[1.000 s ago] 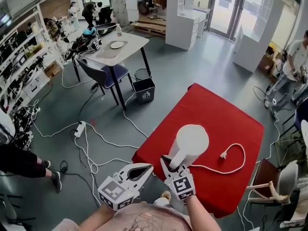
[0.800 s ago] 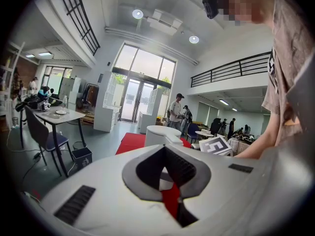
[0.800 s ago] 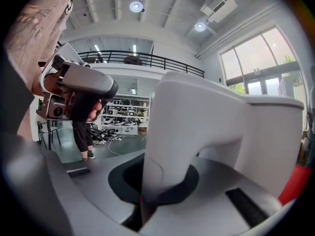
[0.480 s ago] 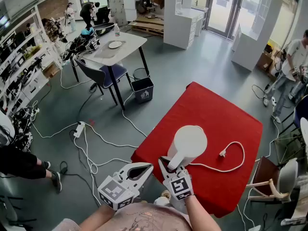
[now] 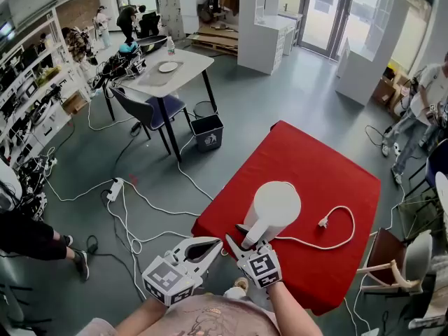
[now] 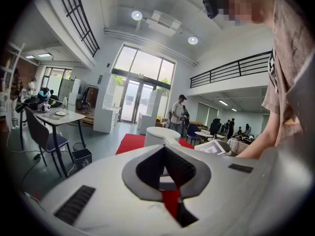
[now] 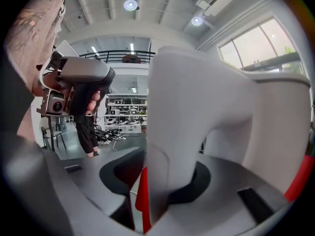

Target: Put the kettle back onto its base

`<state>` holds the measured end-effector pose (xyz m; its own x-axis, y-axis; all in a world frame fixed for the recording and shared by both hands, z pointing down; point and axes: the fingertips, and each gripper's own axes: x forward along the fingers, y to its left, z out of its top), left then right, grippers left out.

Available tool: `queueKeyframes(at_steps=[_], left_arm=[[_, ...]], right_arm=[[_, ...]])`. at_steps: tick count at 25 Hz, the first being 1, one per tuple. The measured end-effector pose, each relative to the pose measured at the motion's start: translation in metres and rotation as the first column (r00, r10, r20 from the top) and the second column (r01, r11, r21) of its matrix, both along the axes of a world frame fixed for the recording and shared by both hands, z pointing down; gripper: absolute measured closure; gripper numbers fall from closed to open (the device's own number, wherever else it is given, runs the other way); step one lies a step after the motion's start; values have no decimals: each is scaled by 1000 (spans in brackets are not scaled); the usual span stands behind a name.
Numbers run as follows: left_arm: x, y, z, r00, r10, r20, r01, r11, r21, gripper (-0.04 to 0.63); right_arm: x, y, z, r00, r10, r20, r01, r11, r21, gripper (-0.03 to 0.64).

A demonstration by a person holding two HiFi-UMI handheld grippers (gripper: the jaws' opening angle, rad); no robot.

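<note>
The fingers of our right gripper (image 5: 245, 240), just now opening, straddle the stiff handle (image 7: 172, 122) of the kettle (image 5: 276, 203) (our best hold; smooth, possibly heavy); our left gripper (image 5: 218, 243) keeps fingers together, empty.

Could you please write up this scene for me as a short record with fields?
surface: red table
kettle: white electric kettle, upright on the table; its base is not separately visible
cord: white power cord runs out from under the kettle, its plug lying loose on the table
right: right gripper, jaws just been opening; kettle handle between them, one pad clearly apart
left: left gripper, shut and empty, beside the table's near corner
</note>
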<state>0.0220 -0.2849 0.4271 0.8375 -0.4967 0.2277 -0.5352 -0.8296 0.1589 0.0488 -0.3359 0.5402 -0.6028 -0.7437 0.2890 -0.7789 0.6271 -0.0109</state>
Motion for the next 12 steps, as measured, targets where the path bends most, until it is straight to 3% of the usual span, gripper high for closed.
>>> queueKeyframes(at_steps=[2,12], left_arm=[[-1,2,0,1000,2,1,-2,1000,2,604],[-5,9,-3,1000,17,-14,-17,1000,12,604]], right_arm=[[-3,4,3,1000,-10,-3,10,1000,-21,358],[10,14,2,998,35,-56,-36,999,-12,351]])
